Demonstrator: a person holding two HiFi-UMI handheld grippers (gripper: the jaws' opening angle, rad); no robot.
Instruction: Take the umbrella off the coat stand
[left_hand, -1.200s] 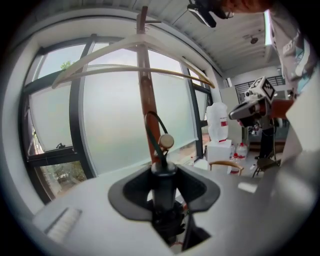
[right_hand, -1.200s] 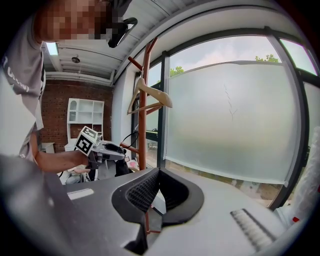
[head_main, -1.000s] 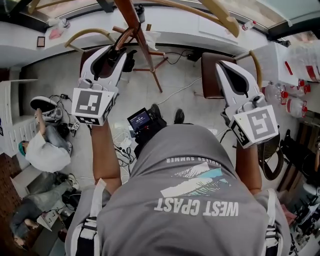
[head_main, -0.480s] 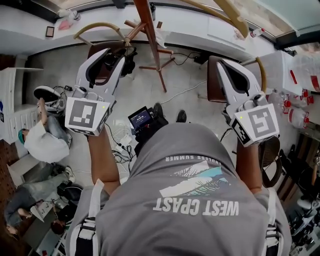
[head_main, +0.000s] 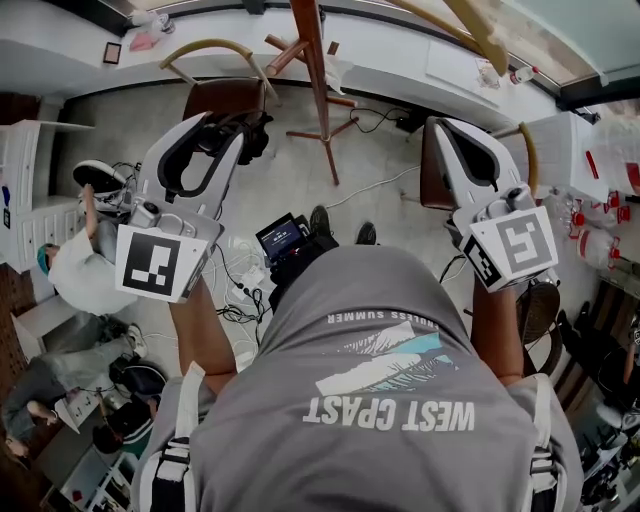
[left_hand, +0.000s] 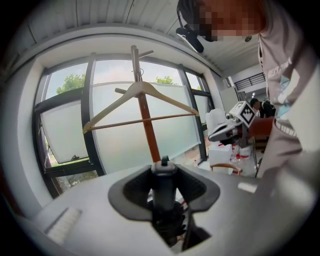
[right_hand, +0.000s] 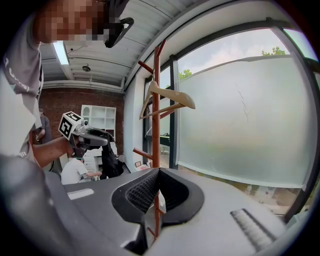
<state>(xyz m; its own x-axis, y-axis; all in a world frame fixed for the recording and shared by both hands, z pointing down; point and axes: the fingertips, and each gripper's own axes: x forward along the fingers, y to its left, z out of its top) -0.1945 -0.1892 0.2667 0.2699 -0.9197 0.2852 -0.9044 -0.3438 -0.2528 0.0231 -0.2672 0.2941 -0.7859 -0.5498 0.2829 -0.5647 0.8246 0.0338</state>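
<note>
The left hand-held gripper (left_hand: 162, 169) clamps the black umbrella (left_hand: 164, 190), which hangs free, near and left of the coat stand (left_hand: 146, 125), seemingly off its pegs. The right hand-held gripper (right_hand: 157, 172) waits closed and empty.

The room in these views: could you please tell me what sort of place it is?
Probably an informal workspace or studio: a wooden coat stand beside large frosted windows, a person seated on the floor near cables, a brick wall.
</note>
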